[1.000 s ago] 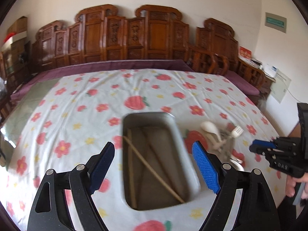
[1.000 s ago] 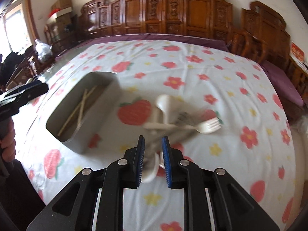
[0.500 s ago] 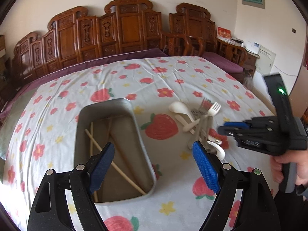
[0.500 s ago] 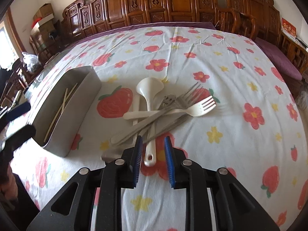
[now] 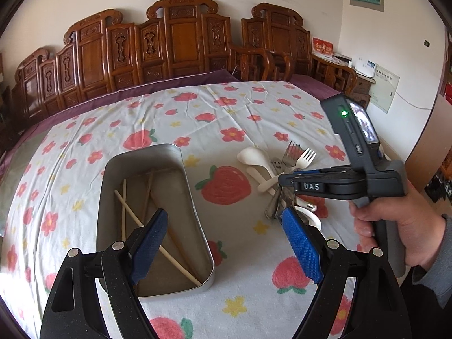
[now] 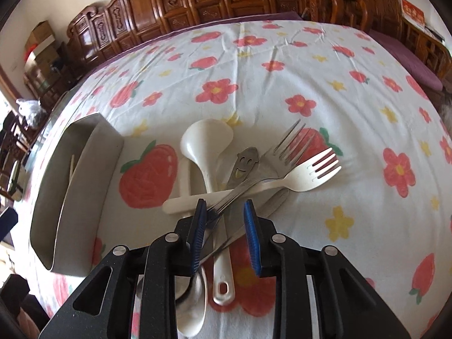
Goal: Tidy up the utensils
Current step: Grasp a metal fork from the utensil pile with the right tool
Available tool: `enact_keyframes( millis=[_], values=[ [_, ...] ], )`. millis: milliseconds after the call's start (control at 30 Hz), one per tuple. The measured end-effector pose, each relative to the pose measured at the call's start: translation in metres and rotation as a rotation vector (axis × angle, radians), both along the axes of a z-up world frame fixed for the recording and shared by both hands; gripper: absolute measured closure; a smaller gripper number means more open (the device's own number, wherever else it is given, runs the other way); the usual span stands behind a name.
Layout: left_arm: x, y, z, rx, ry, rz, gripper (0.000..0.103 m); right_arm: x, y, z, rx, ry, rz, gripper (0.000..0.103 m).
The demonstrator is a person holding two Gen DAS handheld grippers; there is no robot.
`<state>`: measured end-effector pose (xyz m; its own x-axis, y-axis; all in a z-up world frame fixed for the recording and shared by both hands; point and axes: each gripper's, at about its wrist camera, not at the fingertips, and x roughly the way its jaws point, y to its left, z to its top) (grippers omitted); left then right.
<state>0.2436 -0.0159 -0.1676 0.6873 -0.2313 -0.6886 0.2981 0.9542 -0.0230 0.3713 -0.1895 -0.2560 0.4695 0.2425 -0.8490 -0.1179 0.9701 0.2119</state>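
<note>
A heap of utensils lies on the flowered cloth: a white ladle spoon [image 6: 207, 144], a white fork [image 6: 308, 175], a metal fork [image 6: 288, 147], a smiley-handled spoon [image 6: 245, 163] and a metal spoon [image 6: 195, 291]. My right gripper [image 6: 225, 212] hovers low over their crossed handles. Its jaws are opening, with handles lying between the pads, which are not pressing on them. The metal tray [image 5: 195, 197] holds wooden chopsticks [image 5: 132, 214]. My left gripper [image 5: 224, 226] hangs wide open over the tray's right rim, holding nothing. The left wrist view shows the right gripper [image 5: 285, 180] over the heap [image 5: 271, 163].
A person's hand [image 5: 395, 226] grips the right tool. Carved wooden chairs [image 5: 180, 42] line the table's far side. The tray [image 6: 84, 175] sits left of the heap, a strawberry print between them.
My right gripper dropped closer to the utensil heap and its jaws spread wider. The left view swung, so the tray now sits under the left finger; lately it has held still.
</note>
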Motion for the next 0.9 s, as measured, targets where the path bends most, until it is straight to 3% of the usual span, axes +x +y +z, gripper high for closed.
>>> enact_keyframes(
  millis=[200, 633, 900],
  values=[
    [0.000, -0.001, 0.000, 0.002, -0.001, -0.003, 0.023, 0.005, 0.003, -0.005, 0.035, 0.024, -0.033, 0.074],
    [-0.002, -0.004, -0.005, 0.015, 0.011, -0.003, 0.023, -0.011, -0.004, 0.008, 0.060, 0.008, -0.039, 0.100],
    [-0.005, -0.012, -0.010, 0.011, 0.019, -0.023, 0.023, -0.025, -0.021, 0.035, 0.105, -0.048, -0.023, 0.100]
  ],
)
